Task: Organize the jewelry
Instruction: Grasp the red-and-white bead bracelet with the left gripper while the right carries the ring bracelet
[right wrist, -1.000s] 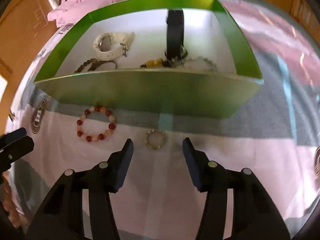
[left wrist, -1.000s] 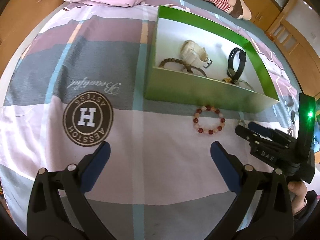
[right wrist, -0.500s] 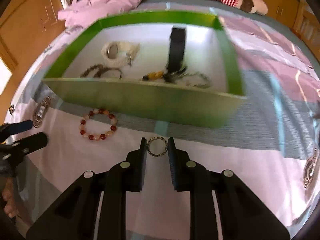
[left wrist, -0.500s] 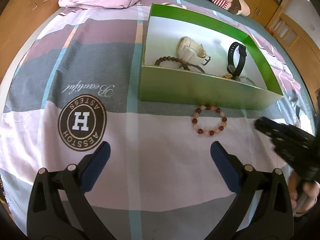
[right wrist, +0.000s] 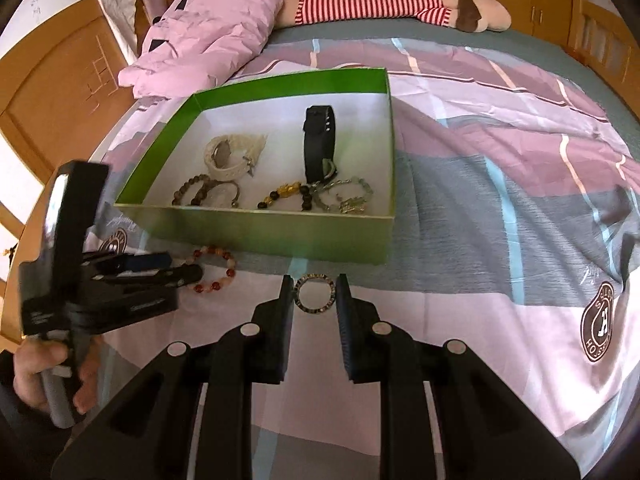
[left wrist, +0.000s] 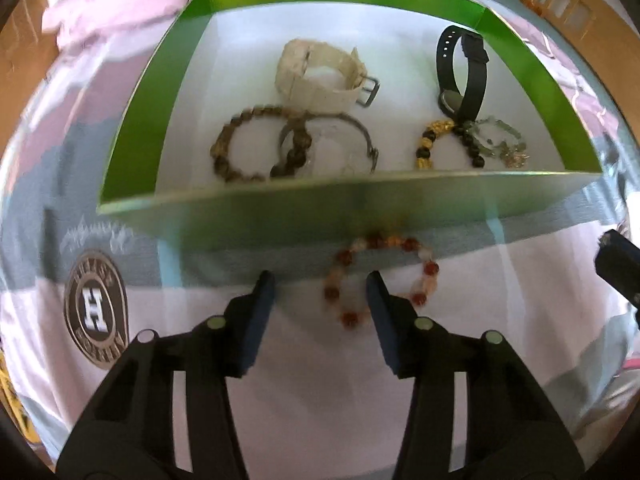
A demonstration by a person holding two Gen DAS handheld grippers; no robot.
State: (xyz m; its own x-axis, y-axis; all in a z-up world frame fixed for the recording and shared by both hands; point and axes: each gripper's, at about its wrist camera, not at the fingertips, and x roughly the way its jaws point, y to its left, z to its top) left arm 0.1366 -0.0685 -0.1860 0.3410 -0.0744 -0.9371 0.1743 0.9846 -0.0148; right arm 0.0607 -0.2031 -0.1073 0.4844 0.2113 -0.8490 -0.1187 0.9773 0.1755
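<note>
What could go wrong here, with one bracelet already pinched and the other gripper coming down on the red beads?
The right hand-held gripper clamps the small ring bracelet only by its edges; it might slip or pop out on the way to the green box.

The left hand-held gripper sits off-centre over the red bead bracelet, so closing may catch just one side, or pinch the bedsheet.

The box is already crowded, so dropped pieces could tangle with the black bead bracelet.

Jewelry counted around one green box (right wrist: 276,236).
Inside the box: two watches, one white (right wrist: 232,156), one black (right wrist: 318,140); about four bracelets, overlapping. Outside, before its front wall: one red-and-white bead bracelet (left wrist: 380,276), one metal ring (right wrist: 314,294).
</note>
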